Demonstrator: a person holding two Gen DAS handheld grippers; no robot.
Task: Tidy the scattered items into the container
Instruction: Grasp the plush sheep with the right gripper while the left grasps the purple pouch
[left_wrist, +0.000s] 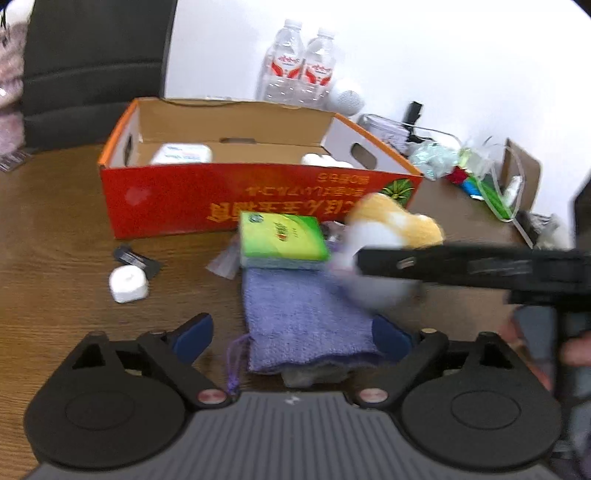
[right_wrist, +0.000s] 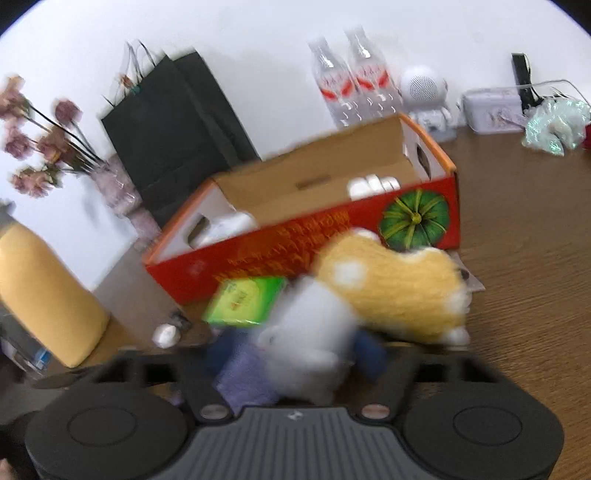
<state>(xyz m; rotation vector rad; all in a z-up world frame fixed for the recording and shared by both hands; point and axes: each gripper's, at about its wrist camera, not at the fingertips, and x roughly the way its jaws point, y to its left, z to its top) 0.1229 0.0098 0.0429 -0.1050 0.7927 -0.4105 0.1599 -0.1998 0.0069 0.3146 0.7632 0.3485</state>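
A red cardboard box (left_wrist: 177, 199) (right_wrist: 258, 262) stands open on the wooden table, with a white tub (left_wrist: 183, 153) and white rolls (left_wrist: 325, 160) inside. In front of it lie a green sponge pack (left_wrist: 284, 236) (right_wrist: 245, 301), a purple towel (left_wrist: 303, 314) and a white roll (left_wrist: 127, 284). My left gripper (left_wrist: 295, 328) is open and straddles the near end of the towel, pads clear of it. The right gripper (right_wrist: 299, 350) reaches in from the right as a black bar (left_wrist: 461, 266). Its blue pads sit against the white part of an orange-and-white plush toy (right_wrist: 391, 288) (left_wrist: 395, 221).
Two water bottles (left_wrist: 299, 70), a white speaker figure (right_wrist: 424, 92) and a lilac tin (right_wrist: 491, 107) stand behind the box. Crumpled plastic bags (left_wrist: 484, 177) clutter the right side. A black bag (right_wrist: 173, 122), dried flowers (right_wrist: 40, 136) and a yellow bottle (right_wrist: 44, 295) are at left. A small black item (left_wrist: 136, 260) lies beside the roll.
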